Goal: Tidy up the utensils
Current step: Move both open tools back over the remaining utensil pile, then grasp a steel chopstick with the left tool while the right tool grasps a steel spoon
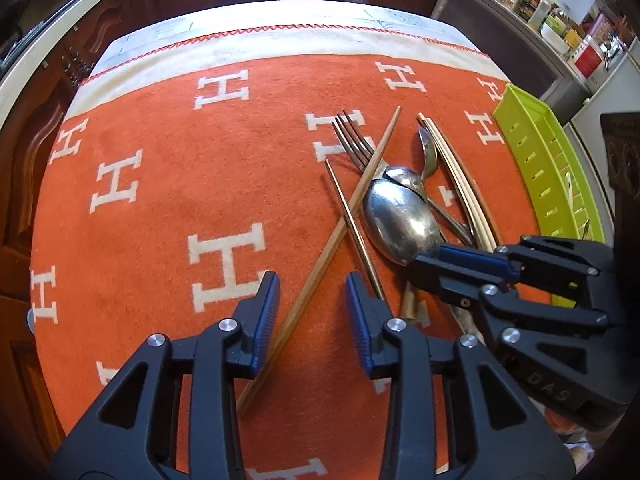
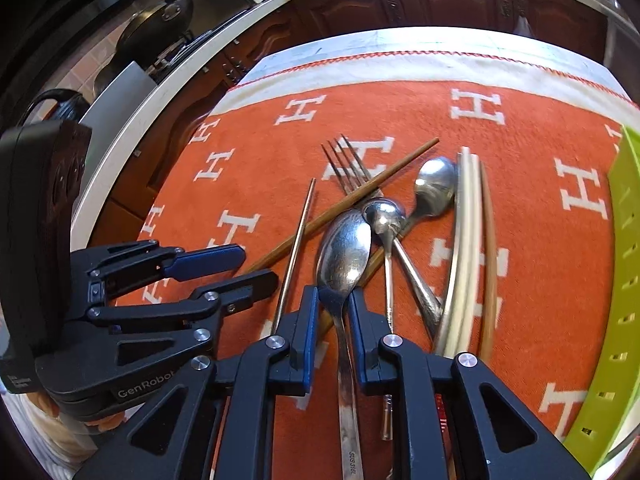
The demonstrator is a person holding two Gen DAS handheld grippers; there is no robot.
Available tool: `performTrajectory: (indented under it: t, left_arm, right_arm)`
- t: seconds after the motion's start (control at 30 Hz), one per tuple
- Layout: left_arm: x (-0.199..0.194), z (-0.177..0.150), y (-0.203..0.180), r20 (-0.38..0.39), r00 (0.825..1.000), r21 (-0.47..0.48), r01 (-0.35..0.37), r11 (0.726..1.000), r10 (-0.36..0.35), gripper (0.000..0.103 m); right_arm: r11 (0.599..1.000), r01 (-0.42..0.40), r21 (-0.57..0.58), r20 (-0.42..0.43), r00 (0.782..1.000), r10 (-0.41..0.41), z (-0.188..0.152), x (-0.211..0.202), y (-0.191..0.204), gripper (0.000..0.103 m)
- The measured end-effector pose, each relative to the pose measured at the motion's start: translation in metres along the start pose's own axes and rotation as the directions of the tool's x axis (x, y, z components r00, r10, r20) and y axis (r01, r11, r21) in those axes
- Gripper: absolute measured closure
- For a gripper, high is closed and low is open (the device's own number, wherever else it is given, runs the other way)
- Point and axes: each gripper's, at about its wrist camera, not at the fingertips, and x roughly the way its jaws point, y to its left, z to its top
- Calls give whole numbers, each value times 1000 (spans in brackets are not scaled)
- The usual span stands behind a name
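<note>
The right claw (image 2: 333, 294) is clamped on the neck of the big spoon (image 2: 346, 246), which lies on the utensil pile on the orange cloth (image 2: 540, 280). Only the right view shows its stamped handle. The left claw (image 1: 312, 280) stands apart over a brown chopstick (image 1: 320, 256), not pressing it. The left view shows more of the green tray (image 1: 532, 160).

Utensil pile (image 1: 404, 200) lies on the cloth (image 1: 160, 200); tray (image 1: 536, 184) sits right (chopstick (image 1: 344, 224) crosses the fork (image 1: 352, 140)).

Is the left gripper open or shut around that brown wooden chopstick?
Open: left gripper straddles the brown wooden chopstick, with red cloth visible either side of it.
</note>
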Motion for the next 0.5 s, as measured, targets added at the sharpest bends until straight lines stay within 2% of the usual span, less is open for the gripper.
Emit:
performTrajectory:
  t: [0.23,0.5]
  left_arm:
    - [-19,-9,5,24,998,-47,51,998,-50,72]
    - [-23,-26,-15,-12,993,-25,118,993,-118,72]
  right_arm:
    - [998,16,-54,18,1000,-15,-3,0,9,92]
    - [999,-8,-47,29,1000,9,-9,-8,8,100]
